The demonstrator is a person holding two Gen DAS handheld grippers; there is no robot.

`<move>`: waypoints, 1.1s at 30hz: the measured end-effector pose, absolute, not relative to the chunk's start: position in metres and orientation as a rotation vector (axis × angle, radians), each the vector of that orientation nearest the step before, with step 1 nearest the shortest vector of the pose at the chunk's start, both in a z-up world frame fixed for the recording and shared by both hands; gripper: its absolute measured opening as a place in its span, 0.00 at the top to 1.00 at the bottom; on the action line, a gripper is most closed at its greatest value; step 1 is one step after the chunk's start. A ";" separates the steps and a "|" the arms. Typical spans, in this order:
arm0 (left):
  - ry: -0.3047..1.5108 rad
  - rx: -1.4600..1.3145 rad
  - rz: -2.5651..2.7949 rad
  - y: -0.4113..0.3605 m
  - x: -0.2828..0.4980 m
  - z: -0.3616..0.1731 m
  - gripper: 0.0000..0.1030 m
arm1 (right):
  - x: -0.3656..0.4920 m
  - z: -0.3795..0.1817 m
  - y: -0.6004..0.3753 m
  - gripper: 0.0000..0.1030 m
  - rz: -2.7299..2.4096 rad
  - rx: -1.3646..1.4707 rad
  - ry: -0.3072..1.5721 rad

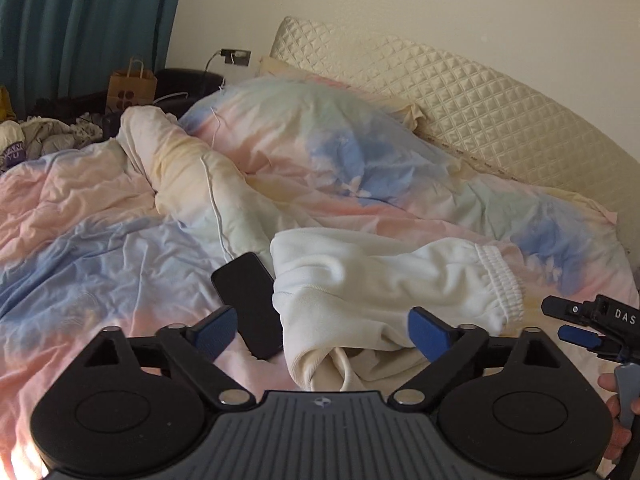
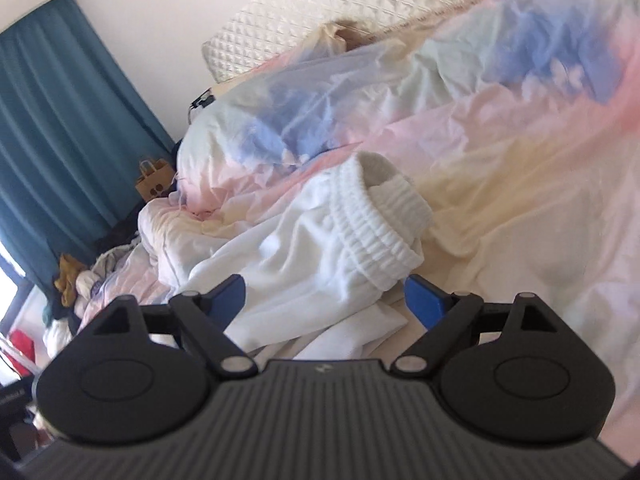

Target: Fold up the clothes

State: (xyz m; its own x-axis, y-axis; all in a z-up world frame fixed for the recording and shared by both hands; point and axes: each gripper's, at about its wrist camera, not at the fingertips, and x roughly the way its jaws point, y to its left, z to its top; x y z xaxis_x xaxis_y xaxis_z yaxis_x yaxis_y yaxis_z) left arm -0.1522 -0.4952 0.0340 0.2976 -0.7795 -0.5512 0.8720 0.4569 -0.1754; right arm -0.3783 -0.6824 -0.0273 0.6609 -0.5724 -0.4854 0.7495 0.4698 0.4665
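I'm hovering both tools, left tool (image 1: 320, 332) and right tool (image 2: 324, 300), wide and empty; white sweatpants (image 1: 380, 280) at 12 o'clock lying bunched on the bed (image 1: 100, 240), folding barely begun.

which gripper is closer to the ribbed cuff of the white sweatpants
The right gripper: the ribbed cuff sits just ahead of its open fingers. The left gripper faces the other end, beside the black phone.

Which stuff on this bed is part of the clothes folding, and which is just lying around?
For the job:
white sweatpants
left gripper
right gripper

Just lying about:
black phone
white charging cable
paper bag
pastel duvet
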 end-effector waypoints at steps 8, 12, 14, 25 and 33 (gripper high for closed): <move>0.503 0.190 -1.070 -0.430 -0.208 0.070 0.00 | -0.382 0.018 -0.599 0.14 -0.821 0.522 0.279; 0.465 0.204 -1.053 -0.409 -0.228 0.072 0.00 | -0.384 0.021 -0.570 0.14 -0.833 0.458 0.306; 0.451 0.223 -1.053 -0.407 -0.234 0.073 0.00 | -0.386 0.020 -0.565 0.14 -0.838 0.432 0.323; 0.441 0.242 -0.996 -0.405 -0.232 0.058 0.00 | -0.386 0.032 -0.546 0.14 -0.869 0.423 0.351; 0.447 0.230 -0.893 -0.393 -0.199 0.046 0.00 | -0.367 0.067 -0.503 0.14 -0.813 0.359 0.353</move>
State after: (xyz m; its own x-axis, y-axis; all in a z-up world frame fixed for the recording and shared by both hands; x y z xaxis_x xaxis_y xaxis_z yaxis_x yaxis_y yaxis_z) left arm -0.1990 -0.3932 0.0457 0.5435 -0.6976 -0.4669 0.7917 0.6108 0.0090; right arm -0.3672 -0.5032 0.0667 0.6364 -0.6357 -0.4369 0.7531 0.6346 0.1736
